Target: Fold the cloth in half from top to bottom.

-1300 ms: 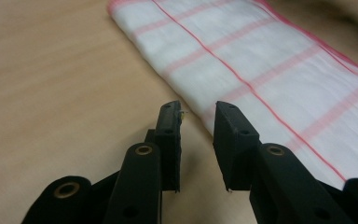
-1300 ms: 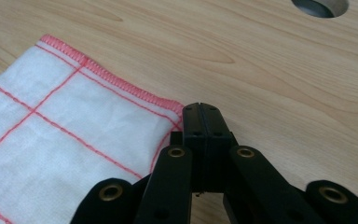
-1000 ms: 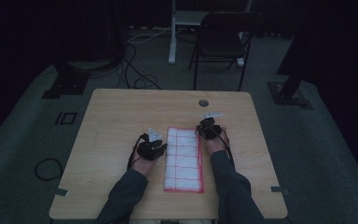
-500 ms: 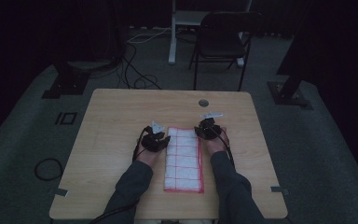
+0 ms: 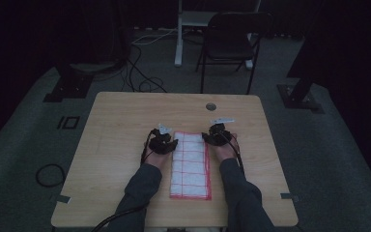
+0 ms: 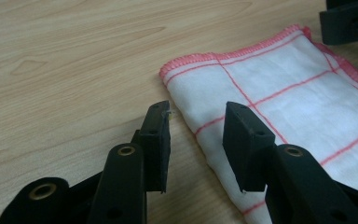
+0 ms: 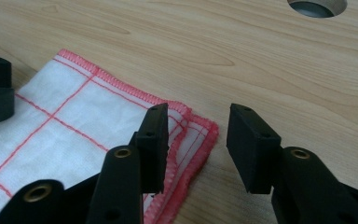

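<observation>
A white cloth (image 5: 191, 164) with red grid lines and a red hem lies folded flat on the wooden table (image 5: 121, 125). My left gripper (image 5: 166, 143) sits at the cloth's far left corner, and my right gripper (image 5: 212, 135) at its far right corner. In the left gripper view the left gripper (image 6: 196, 112) is open, its jaws having just been opening, and the cloth (image 6: 279, 93) has its edge under the gap, untouched by the pads. In the right gripper view the right gripper (image 7: 199, 114) is open as well, also just opened wider, over the corner of the cloth (image 7: 74, 116).
A round cable hole (image 5: 210, 106) is in the table beyond the right gripper, also in the right gripper view (image 7: 317, 5). A black chair (image 5: 236, 38) and floor cables (image 5: 145, 82) lie behind the table. Bare wood surrounds the cloth.
My left hand has shifted a little forward and right, to the cloth's far left corner. The right hand has kept its place.
</observation>
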The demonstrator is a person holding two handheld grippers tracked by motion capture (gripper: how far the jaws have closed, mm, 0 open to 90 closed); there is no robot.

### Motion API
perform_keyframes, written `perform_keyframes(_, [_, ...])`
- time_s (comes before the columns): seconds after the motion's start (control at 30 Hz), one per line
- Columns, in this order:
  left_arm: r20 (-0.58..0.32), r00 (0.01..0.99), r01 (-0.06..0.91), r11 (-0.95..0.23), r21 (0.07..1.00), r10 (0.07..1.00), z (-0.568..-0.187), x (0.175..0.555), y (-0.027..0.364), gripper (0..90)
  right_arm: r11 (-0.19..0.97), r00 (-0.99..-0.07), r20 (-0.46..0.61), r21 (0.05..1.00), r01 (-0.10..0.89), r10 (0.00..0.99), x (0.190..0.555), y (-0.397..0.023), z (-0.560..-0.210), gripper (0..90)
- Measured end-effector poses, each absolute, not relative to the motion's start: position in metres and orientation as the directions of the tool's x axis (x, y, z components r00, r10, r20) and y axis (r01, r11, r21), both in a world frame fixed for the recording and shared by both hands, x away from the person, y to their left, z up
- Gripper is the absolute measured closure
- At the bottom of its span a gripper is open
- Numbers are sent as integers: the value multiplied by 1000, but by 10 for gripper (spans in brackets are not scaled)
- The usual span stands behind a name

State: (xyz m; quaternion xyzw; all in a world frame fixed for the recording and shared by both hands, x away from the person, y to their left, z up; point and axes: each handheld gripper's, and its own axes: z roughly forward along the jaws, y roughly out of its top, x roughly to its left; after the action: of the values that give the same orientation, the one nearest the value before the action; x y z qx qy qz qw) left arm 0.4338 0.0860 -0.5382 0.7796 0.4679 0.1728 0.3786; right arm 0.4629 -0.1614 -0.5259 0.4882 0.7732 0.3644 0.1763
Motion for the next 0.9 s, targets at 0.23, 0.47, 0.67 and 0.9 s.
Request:
perform_keyframes(0.23, [-93, 488, 614, -265, 743, 868, -539, 439, 86, 609, 227, -450, 115, 737, 636, 886, 465, -161, -526, 566])
perform_keyframes(0.47, [-107, 477, 627, -253, 737, 872, -541, 440, 86, 608, 221, -444, 124, 730, 646, 887, 468, -155, -528, 554])
perform_keyframes(0.67, [-111, 471, 634, -248, 732, 875, -541, 442, 86, 600, 227, -409, 97, 706, 671, 907, 472, -150, -533, 571])
perform_keyframes(0.9, [-122, 467, 641, -241, 729, 876, -540, 444, 86, 596, 205, -393, 126, 689, 695, 911, 475, -154, -536, 591])
